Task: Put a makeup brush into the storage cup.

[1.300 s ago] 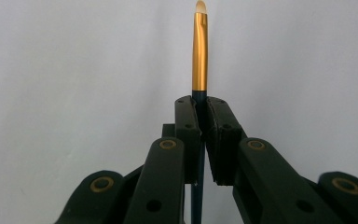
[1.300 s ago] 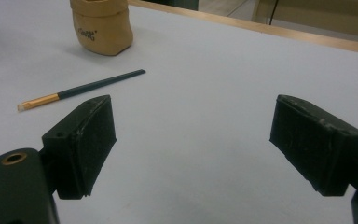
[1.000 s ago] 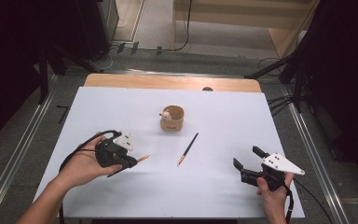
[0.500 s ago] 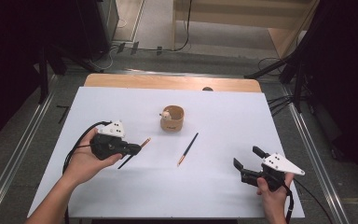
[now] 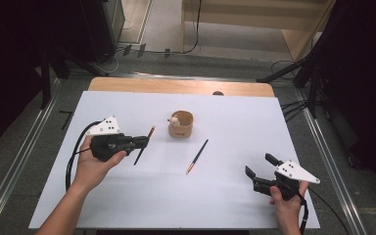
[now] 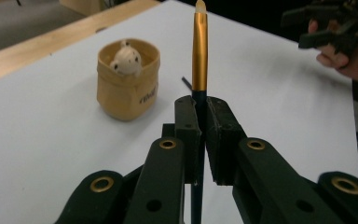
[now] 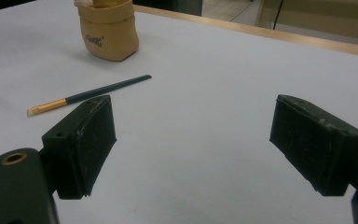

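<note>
the left tool (image 5: 144, 142) is clamped on a dark-handled brush (image 5: 144, 145) above the white tabletop (image 5: 235, 205), just left of the tan pouch (image 5: 181, 124); in the high view the brush's long axis runs on a slant, gold ferrule and pale tip up toward the far edge and handle end down toward the person. in the left gripper view the brush (image 6: 199, 56) stands straight up out of the closed jaws. the right tool (image 5: 260, 172) rests near the right front corner with its jaws wide apart on nothing, and a second brush (image 5: 197, 156) lies flat between the two hands.

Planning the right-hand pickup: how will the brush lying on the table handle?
The loose brush looks thin and round, so a nudge may roll it. It seems straight and stiff, probably light. The right tongs stand open.
</note>
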The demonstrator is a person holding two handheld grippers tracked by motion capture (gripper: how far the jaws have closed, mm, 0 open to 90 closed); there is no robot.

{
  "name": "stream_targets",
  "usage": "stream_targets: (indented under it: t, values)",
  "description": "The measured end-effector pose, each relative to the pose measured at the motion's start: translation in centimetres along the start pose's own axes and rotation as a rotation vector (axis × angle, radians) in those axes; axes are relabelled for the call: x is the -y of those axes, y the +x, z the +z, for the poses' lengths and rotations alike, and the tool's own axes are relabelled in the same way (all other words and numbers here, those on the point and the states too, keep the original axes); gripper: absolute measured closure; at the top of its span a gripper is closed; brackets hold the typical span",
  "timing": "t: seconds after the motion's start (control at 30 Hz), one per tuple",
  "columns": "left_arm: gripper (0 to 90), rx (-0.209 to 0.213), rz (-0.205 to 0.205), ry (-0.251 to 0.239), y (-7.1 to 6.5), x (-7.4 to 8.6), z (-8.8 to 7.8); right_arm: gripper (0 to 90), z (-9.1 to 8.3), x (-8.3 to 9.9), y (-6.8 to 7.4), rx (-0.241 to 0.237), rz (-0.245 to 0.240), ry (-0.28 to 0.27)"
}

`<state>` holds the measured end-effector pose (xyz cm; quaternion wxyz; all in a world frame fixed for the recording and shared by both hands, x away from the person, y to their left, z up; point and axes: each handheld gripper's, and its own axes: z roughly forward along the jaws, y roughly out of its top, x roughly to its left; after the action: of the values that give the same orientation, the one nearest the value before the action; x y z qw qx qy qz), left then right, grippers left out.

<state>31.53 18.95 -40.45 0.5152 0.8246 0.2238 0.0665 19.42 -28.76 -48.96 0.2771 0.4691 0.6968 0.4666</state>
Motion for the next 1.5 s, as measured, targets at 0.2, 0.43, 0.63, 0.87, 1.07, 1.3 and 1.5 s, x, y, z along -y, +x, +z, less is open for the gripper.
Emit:
stream_targets:
  t: [0.2,0.43,0.63,0.87,1.07,1.3,1.5]
  values:
    - [84.5,-0.016,-0.014,-0.102,0.2,-0.3,0.1,14.7,0.0,0.0,0.0,-0.002,0.003,-0.007]
    - [84.5,-0.038,-0.026,-0.183,0.3,-0.7,0.6,14.6,-0.1,0.1,-0.1,-0.003,0.006,-0.028]
    - [84.5,-0.058,-0.037,-0.229,0.6,-0.9,1.3,14.6,-0.2,0.1,-0.2,0.001,0.014,-0.031]
    - [84.5,-0.067,-0.043,-0.289,1.2,-1.3,2.2,14.6,-0.2,0.2,-0.2,0.002,0.014,-0.028]
    - [84.5,-0.083,-0.035,-0.335,1.4,-2.0,3.3,14.6,-0.1,0.2,-0.3,0.002,0.009,-0.028]
    - [84.4,-0.103,-0.029,-0.366,1.7,-3.0,4.4,14.6,-0.1,0.2,-0.3,0.003,0.013,-0.026]
    - [84.4,-0.107,-0.024,-0.385,2.0,-3.7,5.5,14.7,-0.1,0.3,-0.4,0.004,0.01,-0.026]
